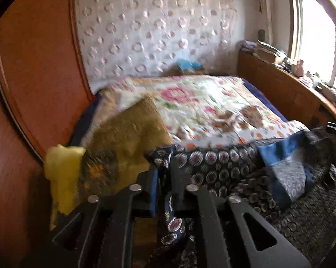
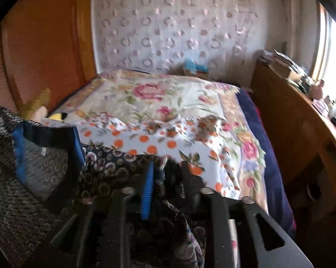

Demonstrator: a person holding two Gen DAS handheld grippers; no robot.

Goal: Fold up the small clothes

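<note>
A dark garment with round flower prints lies stretched across the near edge of the bed, and its blue-lined inside shows at the right. My left gripper has a bunched edge of this garment pinched in the narrow gap between its blue pad and dark finger. In the right wrist view the same garment lies at the lower left with its blue lining turned up. My right gripper stands open, with loose dark fabric lying between its fingers.
A floral bedcover covers the bed, with an orange-dotted cloth on its near part. Olive and yellow cloths lie at the left by the orange wooden wardrobe. A cluttered wooden ledge runs under the window at the right.
</note>
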